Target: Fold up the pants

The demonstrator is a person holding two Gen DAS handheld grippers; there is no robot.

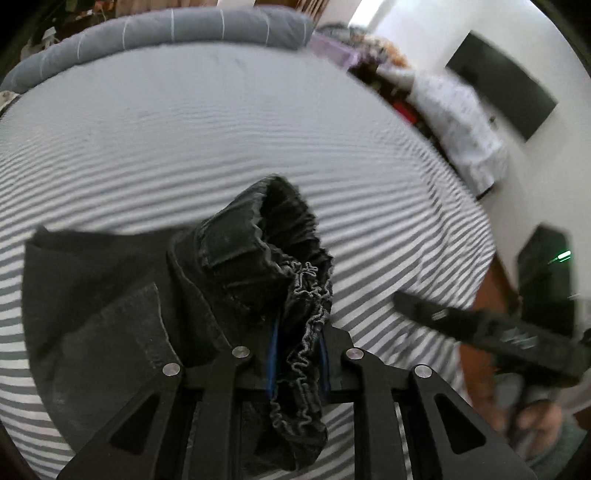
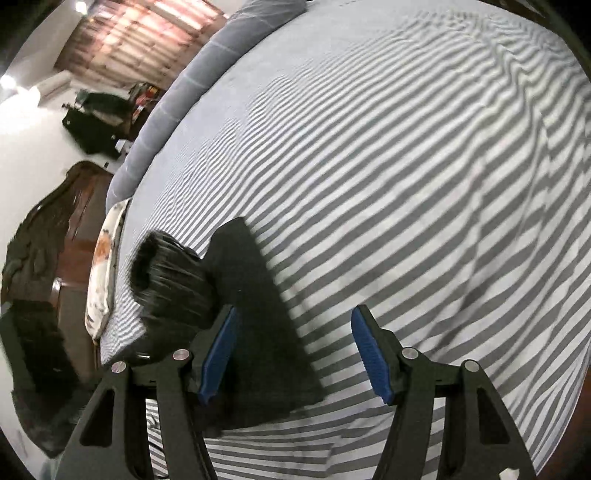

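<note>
Black pants [image 1: 122, 295] lie on a grey-and-white striped bed sheet [image 1: 221, 122]. My left gripper [image 1: 297, 354] is shut on the pants' gathered elastic waistband [image 1: 303, 291], which bunches up between the blue pads and hangs below them. In the right wrist view my right gripper [image 2: 295, 350] is open and empty just above the sheet. A flat part of the black pants [image 2: 258, 306] lies under its left finger, with the lifted waistband [image 2: 170, 273] to the left. The right gripper's body [image 1: 491, 332] shows at the right of the left wrist view.
A grey rolled blanket [image 1: 166, 33] runs along the bed's far edge. A patterned pillow [image 2: 105, 266] lies at the bed's left edge in the right wrist view. Beyond the bed are a wooden floor [image 2: 79, 229], white walls and dark furniture [image 2: 96, 122].
</note>
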